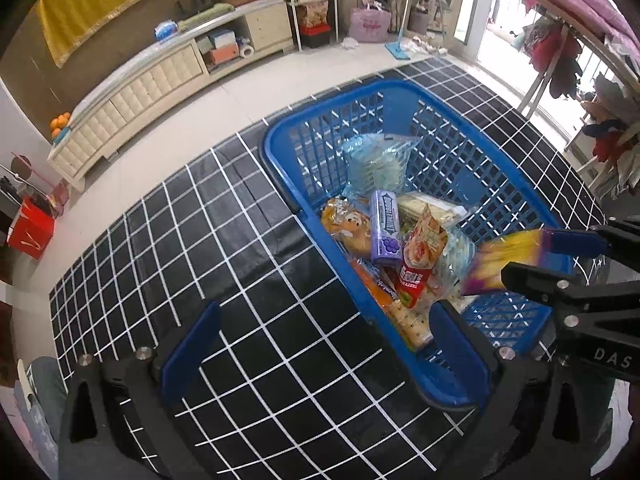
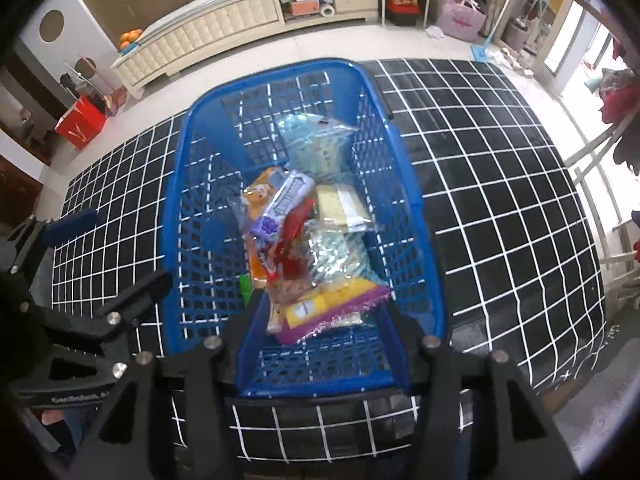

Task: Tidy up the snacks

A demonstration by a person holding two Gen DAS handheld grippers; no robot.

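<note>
Right gripper (image 2: 320, 344): jaws parted over blue basket's (image 2: 428, 240) near end, yellow-purple snack packet (image 2: 332, 304) loose between, seemingly released. Left gripper (image 1: 324, 344): spread, empty, astride basket rim. Advised: withdraw straight up, clear of the purple gum pack (image 2: 280, 208) and wrappers beyond

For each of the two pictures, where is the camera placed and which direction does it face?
Left wrist view: on the left gripper, facing steeply down at the checked tablecloth beside the blue basket; its own blue pads show, open and empty, with the right gripper entering.
Right wrist view: on the right gripper, above the blue basket, around a yellow-purple packet.
Both share basket, purple gum pack, cabinet.
</note>
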